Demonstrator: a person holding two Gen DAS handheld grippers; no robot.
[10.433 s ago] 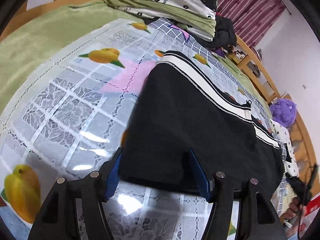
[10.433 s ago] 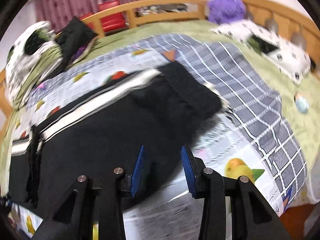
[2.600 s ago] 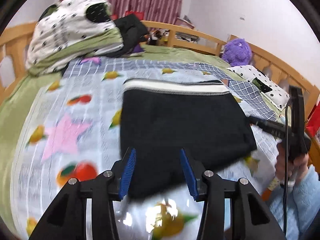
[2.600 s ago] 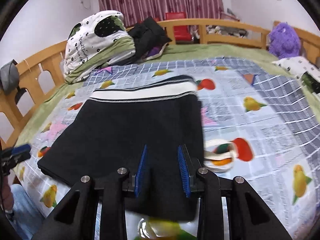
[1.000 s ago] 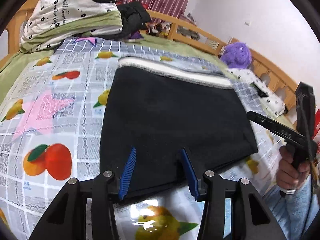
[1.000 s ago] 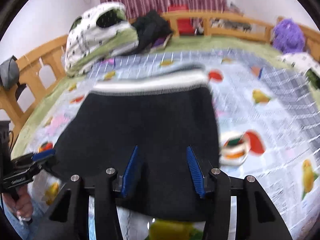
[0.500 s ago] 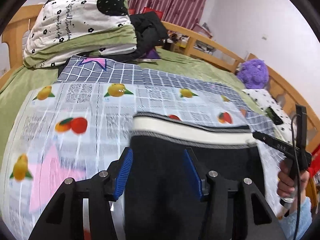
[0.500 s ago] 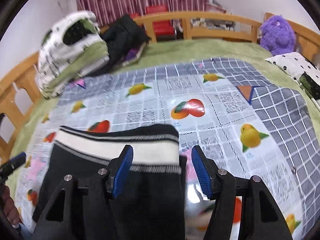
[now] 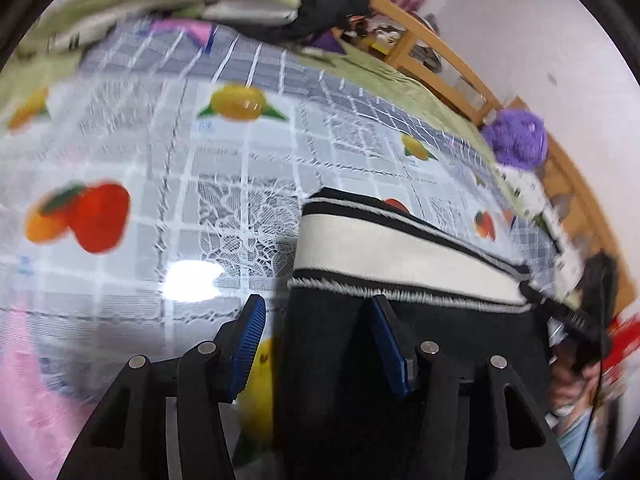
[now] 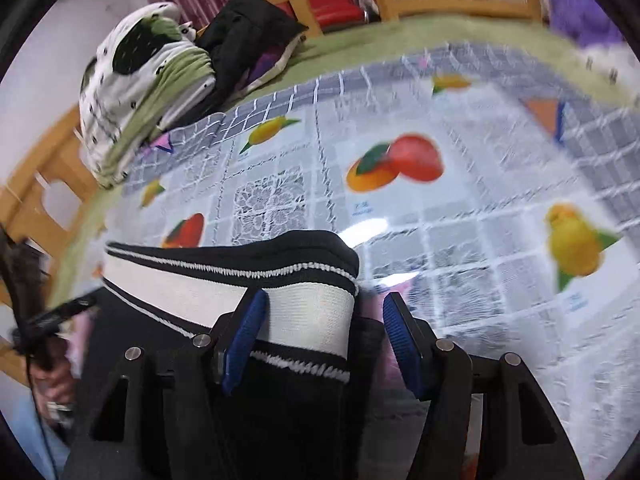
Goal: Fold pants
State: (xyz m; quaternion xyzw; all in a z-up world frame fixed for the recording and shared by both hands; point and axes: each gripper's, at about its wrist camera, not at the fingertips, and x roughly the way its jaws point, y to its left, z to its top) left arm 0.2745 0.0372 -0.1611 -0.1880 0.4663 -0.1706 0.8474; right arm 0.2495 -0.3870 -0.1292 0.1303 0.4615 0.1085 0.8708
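Both tongs now stand at the far, striped end of the black knitted pants with a white-and-black striped band (image 9: 400,252), where a second ago they stood over the near edge of the flat garment. The pants lie folded on the bed, on a glossy plastic sheet printed with fruit and lace squares (image 9: 192,184).

Left tongs (image 9: 316,344): the jaws stand moderately wide, wider than a second ago. The left blue pad (image 9: 246,340) hangs over the bare sheet just beside the garment's left edge; the right pad rests over black fabric just below the band. The pads do not press on the cloth.

Right tongs (image 10: 324,340): the jaws also stand moderately wide, again wider than a second ago. The left blue pad (image 10: 244,336) lies against the white stripe; the right pad is clear of the garment's right edge, over the sheet. No grip is evident.

Interpretation (a judgement): the near edge appears to have been carried over to the band and let go, so one more fold is likely complete. The upper layer at the right corner bulges slightly, so smoothing may be needed.

A hand with the other handle shows at the edge of each view (heavily blurred).
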